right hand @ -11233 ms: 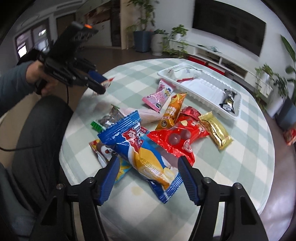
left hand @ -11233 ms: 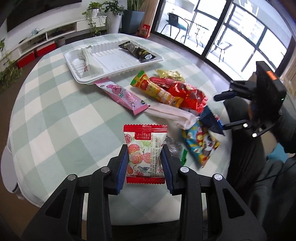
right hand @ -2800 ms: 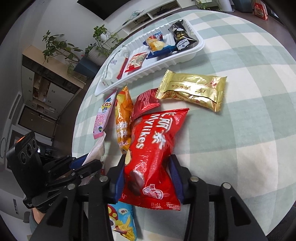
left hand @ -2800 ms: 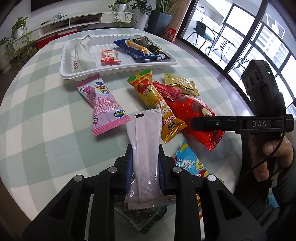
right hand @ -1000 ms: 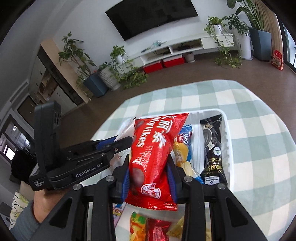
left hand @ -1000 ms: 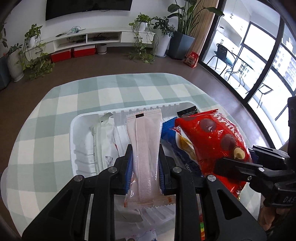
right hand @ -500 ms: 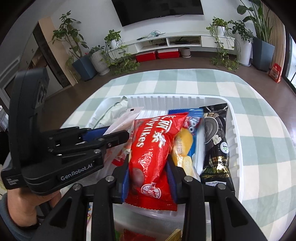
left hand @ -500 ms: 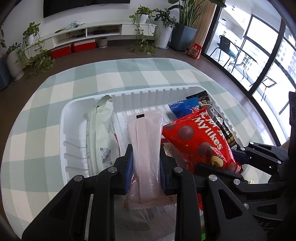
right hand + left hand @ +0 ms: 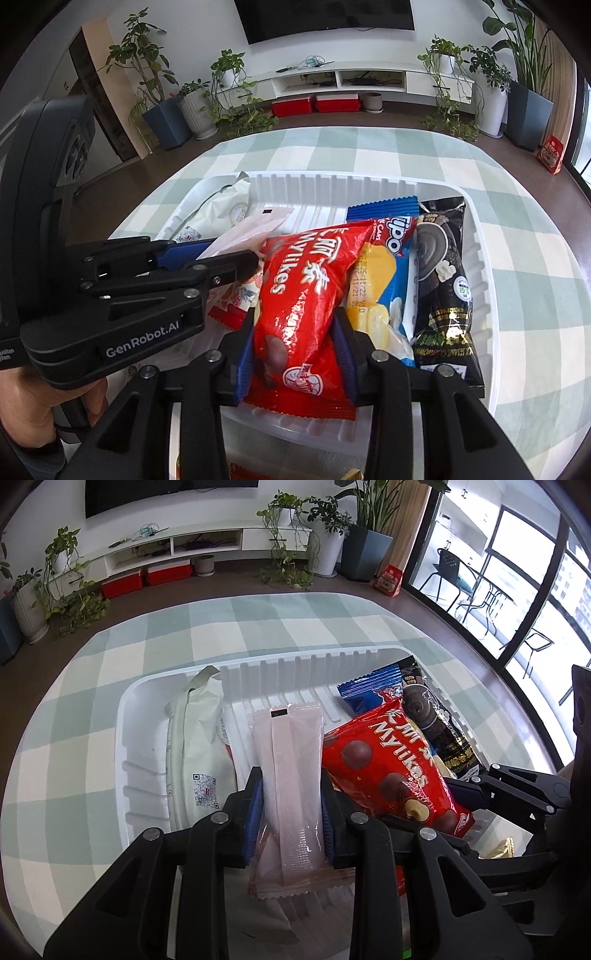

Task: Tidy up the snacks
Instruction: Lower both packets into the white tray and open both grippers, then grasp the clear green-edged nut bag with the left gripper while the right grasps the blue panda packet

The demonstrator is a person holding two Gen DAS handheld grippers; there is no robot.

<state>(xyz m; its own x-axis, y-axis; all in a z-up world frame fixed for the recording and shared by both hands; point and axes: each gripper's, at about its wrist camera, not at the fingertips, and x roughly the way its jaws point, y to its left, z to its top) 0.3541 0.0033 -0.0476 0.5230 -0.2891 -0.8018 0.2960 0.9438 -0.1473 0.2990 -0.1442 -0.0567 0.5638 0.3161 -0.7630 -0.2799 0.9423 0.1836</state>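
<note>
My left gripper (image 9: pixel 290 786) is shut on a pale pink packet (image 9: pixel 290 771) and holds it over the middle of the white tray (image 9: pixel 306 661). My right gripper (image 9: pixel 295 332) is shut on a red Mylikes bag (image 9: pixel 303 295), held over the tray (image 9: pixel 476 258) beside the pink packet (image 9: pixel 247 229). In the tray lie a white pouch (image 9: pixel 192 738), a blue Tipo packet (image 9: pixel 388 266) and a black cookie packet (image 9: pixel 443 280). The left gripper's body (image 9: pixel 129 291) shows at the left in the right wrist view.
The tray sits on a round table with a green checked cloth (image 9: pixel 166 627). A small red-and-white packet (image 9: pixel 236 299) lies in the tray under the left gripper. A gold packet's corner (image 9: pixel 498 849) shows near the tray's front edge. Plants and a TV shelf stand behind.
Both grippers have come lower and closer over the tray with their packets. The red bag now hangs just above the blue packet.
</note>
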